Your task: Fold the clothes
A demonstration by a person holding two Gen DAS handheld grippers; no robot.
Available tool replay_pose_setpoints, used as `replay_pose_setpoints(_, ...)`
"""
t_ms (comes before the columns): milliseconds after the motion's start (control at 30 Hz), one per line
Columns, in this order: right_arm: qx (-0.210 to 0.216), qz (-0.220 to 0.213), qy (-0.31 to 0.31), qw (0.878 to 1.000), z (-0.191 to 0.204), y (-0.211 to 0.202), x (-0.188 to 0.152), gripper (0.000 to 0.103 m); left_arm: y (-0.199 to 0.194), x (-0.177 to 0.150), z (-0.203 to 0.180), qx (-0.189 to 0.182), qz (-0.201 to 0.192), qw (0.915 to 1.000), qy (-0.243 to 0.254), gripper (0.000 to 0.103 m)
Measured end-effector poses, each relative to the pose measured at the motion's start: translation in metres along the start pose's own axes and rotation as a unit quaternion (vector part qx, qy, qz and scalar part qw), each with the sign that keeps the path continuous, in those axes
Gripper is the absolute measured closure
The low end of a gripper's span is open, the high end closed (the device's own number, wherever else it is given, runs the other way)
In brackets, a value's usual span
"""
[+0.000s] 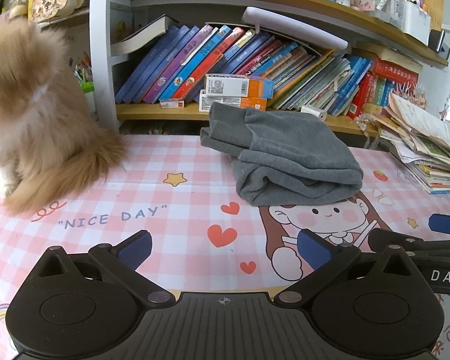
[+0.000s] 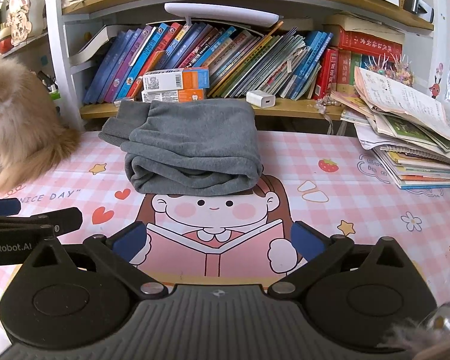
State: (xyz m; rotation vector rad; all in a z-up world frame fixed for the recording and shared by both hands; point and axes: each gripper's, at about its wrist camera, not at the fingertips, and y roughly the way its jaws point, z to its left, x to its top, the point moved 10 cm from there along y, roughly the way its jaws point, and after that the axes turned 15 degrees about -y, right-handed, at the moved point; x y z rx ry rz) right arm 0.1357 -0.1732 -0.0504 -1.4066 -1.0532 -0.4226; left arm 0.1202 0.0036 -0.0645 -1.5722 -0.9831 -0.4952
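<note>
A grey garment (image 1: 288,156) lies folded in a compact bundle on the pink checked tablecloth (image 1: 171,204), near the bookshelf; it also shows in the right wrist view (image 2: 192,150), with ribbed cuffs at its left end. My left gripper (image 1: 225,249) is open and empty, held above the cloth short of the bundle. My right gripper (image 2: 219,240) is open and empty, in front of the bundle. Each gripper's blue-padded fingers show at the edge of the other's view (image 1: 444,225) (image 2: 3,207).
A fluffy tan cat (image 1: 36,120) sits on the table at the left, also in the right wrist view (image 2: 18,132). A bookshelf (image 1: 255,60) with boxes (image 1: 237,93) stands behind. A messy stack of books and papers (image 2: 414,144) lies at the right.
</note>
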Motion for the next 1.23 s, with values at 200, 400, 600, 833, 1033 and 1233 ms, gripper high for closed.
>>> replay_pose_setpoints(200, 0.001, 0.002, 0.001, 1.0, 0.0, 0.001, -0.001, 0.0, 0.0, -0.001, 0.001, 0.002, 0.004, 1.0, -0.001, 0.0)
replay_pose_setpoints(400, 0.001, 0.003, 0.001, 1.0, 0.001, 0.001, -0.002, 0.0, 0.001, -0.001, 0.001, 0.003, 0.008, 1.0, -0.002, 0.0)
replay_pose_setpoints(600, 0.002, 0.006, 0.001, 1.0, 0.001, 0.003, -0.003, 0.0, 0.002, -0.001, 0.001, 0.005, 0.009, 0.9999, -0.003, 0.0)
replay_pose_setpoints(833, 0.003, 0.007, 0.001, 1.0, 0.0, 0.004, -0.004, 0.0, 0.002, -0.002, 0.004, 0.001, 0.012, 0.9998, -0.016, 0.0)
replay_pose_setpoints(1033, 0.002, 0.011, 0.003, 1.0, 0.0, 0.007, -0.006, 0.0, 0.001, -0.001, 0.003, -0.002, 0.011, 0.9998, -0.018, 0.0)
replay_pose_setpoints(1233, 0.006, 0.017, 0.004, 1.0, 0.002, 0.01, -0.011, 0.0, 0.004, -0.003, 0.004, 0.01, 0.013, 0.9998, -0.012, 0.0)
